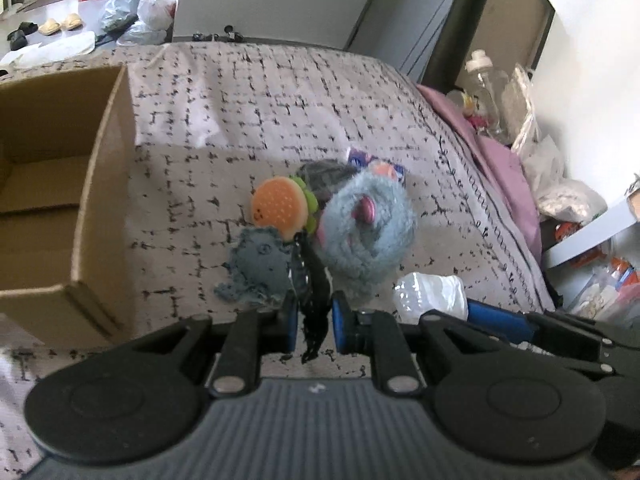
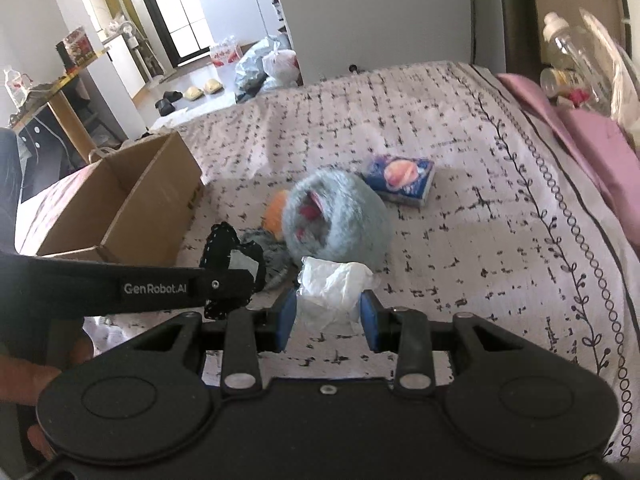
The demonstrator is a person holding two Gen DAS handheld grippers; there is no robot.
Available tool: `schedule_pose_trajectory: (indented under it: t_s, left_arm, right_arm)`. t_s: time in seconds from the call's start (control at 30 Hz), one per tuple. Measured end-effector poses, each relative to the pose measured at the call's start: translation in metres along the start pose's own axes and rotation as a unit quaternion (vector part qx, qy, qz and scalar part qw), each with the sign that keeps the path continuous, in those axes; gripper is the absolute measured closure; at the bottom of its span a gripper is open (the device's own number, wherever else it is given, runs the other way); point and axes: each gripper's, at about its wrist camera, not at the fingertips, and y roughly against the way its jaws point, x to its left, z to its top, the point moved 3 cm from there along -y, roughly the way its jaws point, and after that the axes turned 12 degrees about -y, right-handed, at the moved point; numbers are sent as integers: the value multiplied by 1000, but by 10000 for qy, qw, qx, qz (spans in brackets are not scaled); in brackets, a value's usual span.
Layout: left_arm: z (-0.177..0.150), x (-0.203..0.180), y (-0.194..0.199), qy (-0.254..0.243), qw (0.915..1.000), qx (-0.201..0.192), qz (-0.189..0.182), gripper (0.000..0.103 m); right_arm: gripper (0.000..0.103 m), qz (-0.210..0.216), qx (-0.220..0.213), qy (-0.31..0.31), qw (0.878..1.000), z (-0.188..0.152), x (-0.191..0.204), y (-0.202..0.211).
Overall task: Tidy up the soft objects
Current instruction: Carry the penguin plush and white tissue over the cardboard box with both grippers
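A pile of soft things lies on the patterned bedspread: a fluffy grey-blue plush, a burger-shaped toy, a small grey plush and a black fabric piece. My left gripper is shut on the black fabric piece, which also shows in the right wrist view. My right gripper has its jaws around a crumpled white tissue, just in front of the grey-blue plush. A blue tissue pack lies behind the plush.
An open cardboard box stands on the bed at the left and also shows in the right wrist view. A pink pillow and bottles and bags crowd the right edge. Bags and slippers lie on the floor beyond.
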Motion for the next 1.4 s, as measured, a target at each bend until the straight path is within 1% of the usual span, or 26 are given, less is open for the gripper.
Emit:
schedule_pose_trajectory:
  t_s: [0.07,0.27,0.37,0.47,0.8,1.17,1.4]
  left_arm:
    - [1,3,8,13,10000,-69,-19,87]
    - [0,12,31,13,9996,-251,101,87]
    - [-1,16,42,-71,9991,-380,145,87]
    - [-4,23,49,-59,9989,-422,218,87]
    - [-16,36,77,-56,9976,-625,292,87]
    - [-18,47,109,-34,9948,-954,343,87]
    - [-17,66,123,65,9926,-1113,479,87]
  right_arm:
    - [68,22,-69,-1,10000,2,5,4]
    - [68,83,-250,68,9996,4,22,15]
    - [68,112,-345,48,9993,4,29,21]
    - [68,159,-444,14,9989,3,36,28]
    - [68,268,-625,54,9977,-6,54,47]
    - [68,380,-785,139,9961,-11,76,63]
    - [68,485,-847,100,9952,-12,89,65]
